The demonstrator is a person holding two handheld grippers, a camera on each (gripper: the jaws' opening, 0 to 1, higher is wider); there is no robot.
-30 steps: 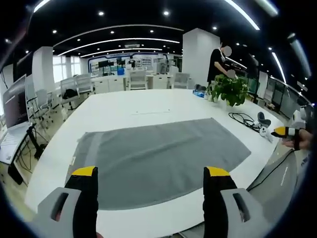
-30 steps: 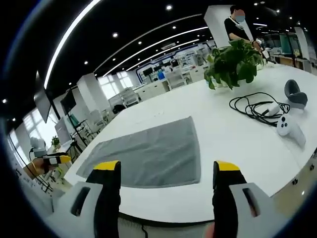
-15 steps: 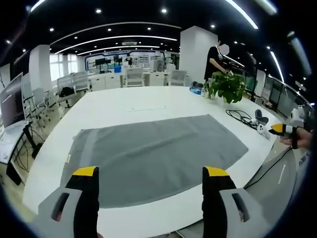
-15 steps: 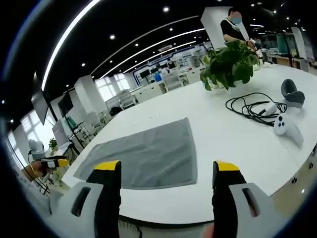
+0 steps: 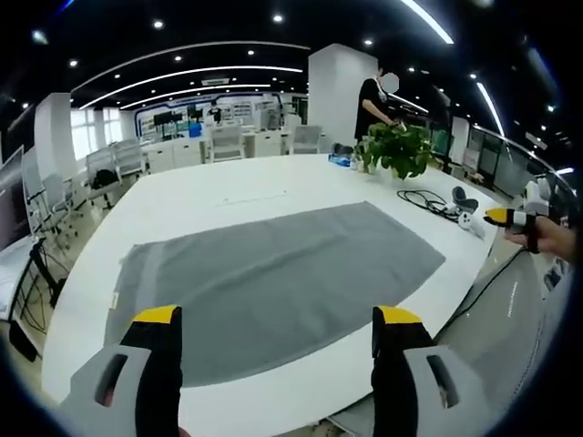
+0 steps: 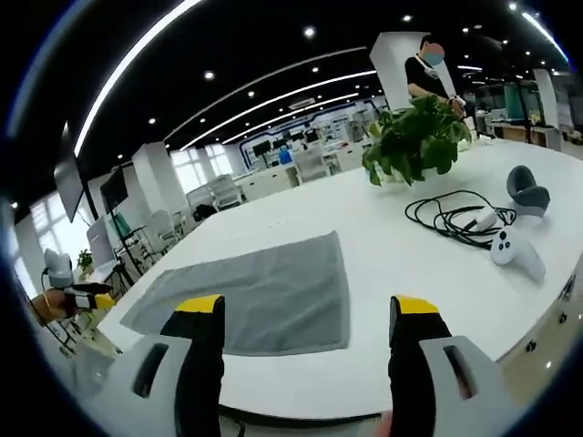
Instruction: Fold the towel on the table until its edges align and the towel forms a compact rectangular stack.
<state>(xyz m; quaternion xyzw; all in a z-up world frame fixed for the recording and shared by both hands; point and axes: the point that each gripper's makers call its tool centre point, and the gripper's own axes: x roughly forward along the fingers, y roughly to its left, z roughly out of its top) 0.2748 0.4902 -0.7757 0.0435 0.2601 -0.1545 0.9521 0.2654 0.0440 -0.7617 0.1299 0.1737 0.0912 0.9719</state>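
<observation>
My two cameras have shifted a little since a second ago, but the towel [image 5: 273, 278] has not moved: it lies flat and spread out on the white table [image 5: 209, 196], not folded. My left gripper [image 5: 273, 319] and my right gripper [image 6: 305, 305] both hang above the near table edge, jaws wide apart, holding nothing. I count one towel, one potted plant [image 6: 414, 137], one black cable [image 6: 451, 217], one white controller [image 6: 515, 252], and one person [image 6: 426, 68] standing behind the plant.
</observation>
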